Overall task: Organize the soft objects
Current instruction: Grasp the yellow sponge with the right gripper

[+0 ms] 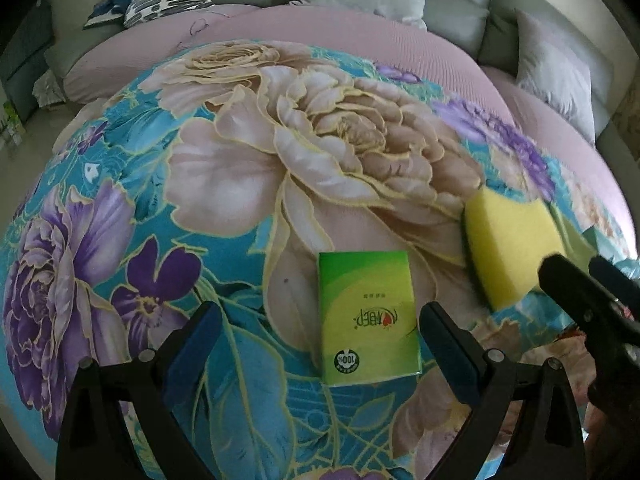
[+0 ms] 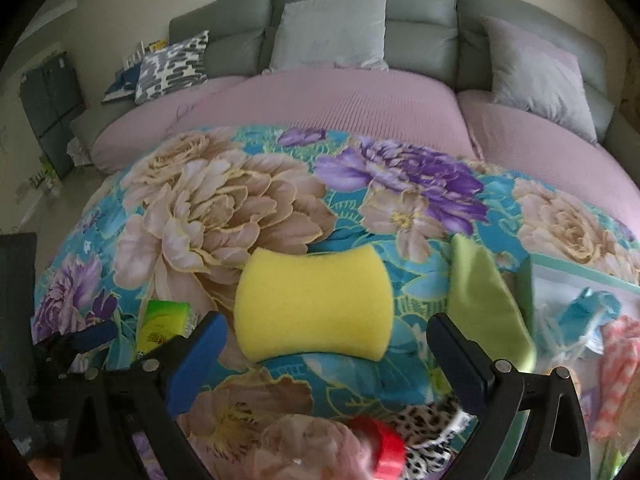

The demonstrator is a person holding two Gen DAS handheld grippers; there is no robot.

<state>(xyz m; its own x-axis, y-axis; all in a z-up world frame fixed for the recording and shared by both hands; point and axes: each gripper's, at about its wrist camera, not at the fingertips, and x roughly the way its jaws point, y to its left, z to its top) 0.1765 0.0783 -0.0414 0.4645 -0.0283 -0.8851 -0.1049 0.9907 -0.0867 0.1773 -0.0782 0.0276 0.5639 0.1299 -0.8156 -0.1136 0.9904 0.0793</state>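
A green tissue pack [image 1: 368, 316] lies flat on the floral quilt [image 1: 240, 160], between the fingers of my left gripper [image 1: 320, 344], which is open and holds nothing. The pack is closer to the right finger. A yellow sponge [image 2: 316, 304] rests on the quilt just ahead of my right gripper [image 2: 328, 356], whose fingers are spread wide on either side of its near edge without touching it. In the left wrist view the sponge [image 1: 508, 244] sits to the right of the pack, with the right gripper [image 1: 580, 280] beside it. The pack [image 2: 160, 324] shows at the left of the right wrist view.
A green cloth [image 2: 484, 304] lies right of the sponge, against a clear bin [image 2: 560, 272] holding pink and blue fabric. A red item [image 2: 380, 448], leopard-print cloth [image 2: 428, 428] and pink fabric lie near the right gripper. Behind are a pink cover [image 2: 340, 104] and grey cushions [image 2: 332, 32].
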